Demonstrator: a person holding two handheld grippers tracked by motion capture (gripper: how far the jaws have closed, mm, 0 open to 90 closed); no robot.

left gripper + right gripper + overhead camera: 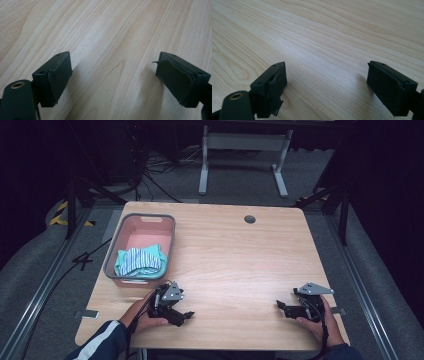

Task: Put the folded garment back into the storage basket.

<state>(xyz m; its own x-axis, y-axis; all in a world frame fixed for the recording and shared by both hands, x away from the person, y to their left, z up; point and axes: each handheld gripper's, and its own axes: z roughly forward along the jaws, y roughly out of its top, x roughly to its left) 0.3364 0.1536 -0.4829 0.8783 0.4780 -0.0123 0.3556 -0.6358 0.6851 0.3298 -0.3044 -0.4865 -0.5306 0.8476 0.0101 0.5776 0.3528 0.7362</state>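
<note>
**Onlooker 1:** Dark curtains all round, cables on the grey floor, and a pale wooden worktop with a pink basket at its left side. That striped teal cloth is bunched in the near end of the basket, well inside the rim.

**Onlooker 2:** And both hands sit at the near edge. The left gripper is just in front of the basket's near corner, jaws apart with nothing but bare wood between them. The right gripper is well away on the other side, jaws wide too, also empty.

**Onlooker 1:** So what's the step, do you reckon?

**Onlooker 2:** My guess is the cloth is the thing being worked, and the left gripper is the one placed to deal with it. If it's coming out, I'd go in from above, over the near wall, rather than scraping along the rim.

**Onlooker 1:** Pinch where?

**Onlooker 2:** On a raised fold at the top of the bundle, so the pads catch fabric and not the basket floor. Keep the jaws spread until they straddle the fold, then close fully; thin cloth slips from a half grip.

**Onlooker 1:** And the right one?

**Onlooker 2:** Hold it open and ready to take a second edge once the cloth clears the basket.
</note>
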